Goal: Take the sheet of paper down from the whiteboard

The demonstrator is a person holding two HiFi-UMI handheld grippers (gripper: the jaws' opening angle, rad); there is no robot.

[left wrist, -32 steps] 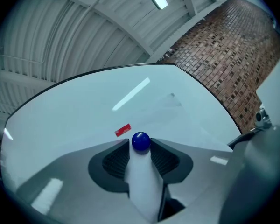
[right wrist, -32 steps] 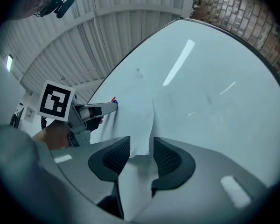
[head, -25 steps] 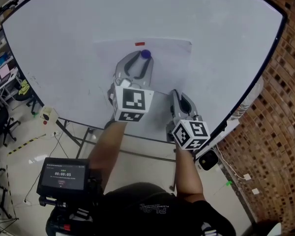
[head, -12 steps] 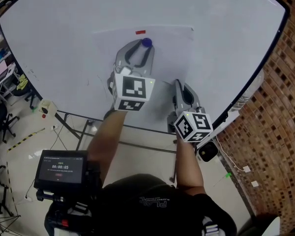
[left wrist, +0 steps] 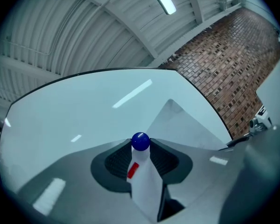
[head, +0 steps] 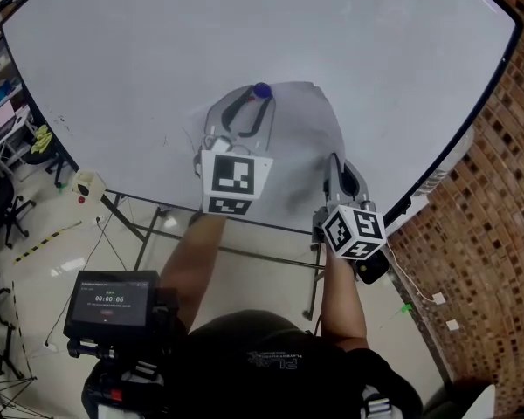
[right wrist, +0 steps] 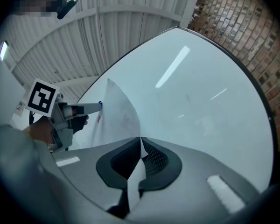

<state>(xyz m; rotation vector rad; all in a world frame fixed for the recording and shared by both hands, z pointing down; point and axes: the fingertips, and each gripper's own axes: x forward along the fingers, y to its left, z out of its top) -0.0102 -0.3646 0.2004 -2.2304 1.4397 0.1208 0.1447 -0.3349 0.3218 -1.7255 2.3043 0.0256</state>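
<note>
The white sheet of paper (head: 304, 138) is off the whiteboard (head: 140, 42) and bows outward between my two grippers. My left gripper (head: 255, 101) is closed on the round blue magnet (head: 261, 90), which sits at the jaw tips (left wrist: 140, 142). The sheet's top strip with its red mark (left wrist: 132, 170) runs down between the same jaws. The loose sheet (left wrist: 177, 120) hangs off to the right. My right gripper (head: 335, 161) is shut on the sheet's lower edge, which passes between its pads (right wrist: 151, 160). The sheet (right wrist: 117, 111) rises from there toward the left gripper (right wrist: 60, 112).
A brick wall (head: 480, 225) stands close on the right, next to the whiteboard's black frame. The board's stand legs (head: 140, 234) cross the floor below. A timer screen (head: 112, 302) sits at the person's chest. Chairs and clutter (head: 9, 147) fill the far left.
The sheet lay flat on the board under the magnet. Its top has now come away with the magnet in my left gripper, which moved down and back. The paper now curls outward.
</note>
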